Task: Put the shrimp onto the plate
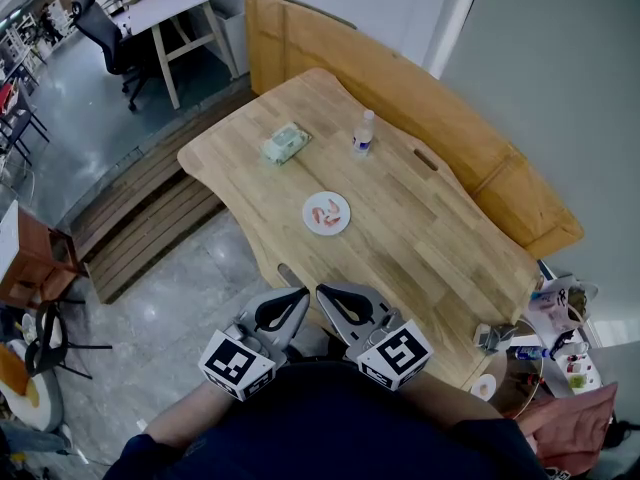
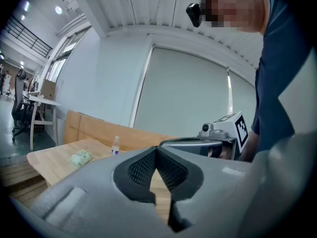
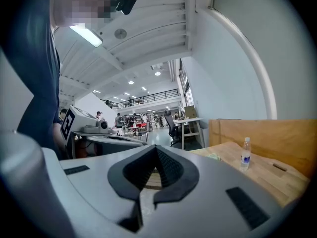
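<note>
A small white plate point(image 1: 327, 213) lies near the middle of the wooden table point(image 1: 430, 248), with orange-pink shrimp point(image 1: 324, 216) on it. Both grippers are held close to my body, short of the table's near edge and well back from the plate. The left gripper point(image 1: 300, 294) is shut with nothing between its tips, and the right gripper point(image 1: 322, 291) beside it is shut and empty too. In the left gripper view the left gripper point(image 2: 157, 148) has its dark pads meeting at the tip. The right gripper point(image 3: 156, 147) looks the same in its own view. Neither gripper view shows the plate.
A green wipes packet point(image 1: 285, 142) and a small water bottle point(image 1: 363, 132) stand on the far part of the table. A wooden bench point(image 1: 420, 98) runs along the far side. Slatted wood flooring point(image 1: 150, 218) lies left of the table. Clutter point(image 1: 560, 338) sits at the right.
</note>
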A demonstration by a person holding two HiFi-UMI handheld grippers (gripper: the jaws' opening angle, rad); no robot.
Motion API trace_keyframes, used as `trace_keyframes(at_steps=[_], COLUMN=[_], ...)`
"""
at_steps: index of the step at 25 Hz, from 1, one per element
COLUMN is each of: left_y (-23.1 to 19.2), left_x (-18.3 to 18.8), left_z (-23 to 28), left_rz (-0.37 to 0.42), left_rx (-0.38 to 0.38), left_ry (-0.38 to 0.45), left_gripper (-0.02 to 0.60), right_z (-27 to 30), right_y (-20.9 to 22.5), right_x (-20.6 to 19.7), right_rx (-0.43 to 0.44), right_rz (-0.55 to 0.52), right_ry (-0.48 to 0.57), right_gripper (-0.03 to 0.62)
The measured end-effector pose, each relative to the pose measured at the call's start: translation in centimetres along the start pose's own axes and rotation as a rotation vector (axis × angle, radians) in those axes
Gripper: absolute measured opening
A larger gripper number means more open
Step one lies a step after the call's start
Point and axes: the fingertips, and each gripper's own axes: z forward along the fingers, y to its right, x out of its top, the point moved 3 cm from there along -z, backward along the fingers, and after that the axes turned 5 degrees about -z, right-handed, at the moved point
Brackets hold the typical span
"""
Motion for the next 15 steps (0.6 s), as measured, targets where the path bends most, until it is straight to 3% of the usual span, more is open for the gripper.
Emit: trace_keyframes(at_steps=[15], left_y=[-0.54], left_x=[-0.08], left_z=[-0.15], left_rz=[-0.004], left_rx=[0.012], left_ry=[0.004], left_gripper=[0.005], right_z=[0.40], right_y=[0.38], right_x=[-0.63], right_rx=[-0.003], right_rz=[0.026], right_ry=[-0.011], right_gripper=[0.009])
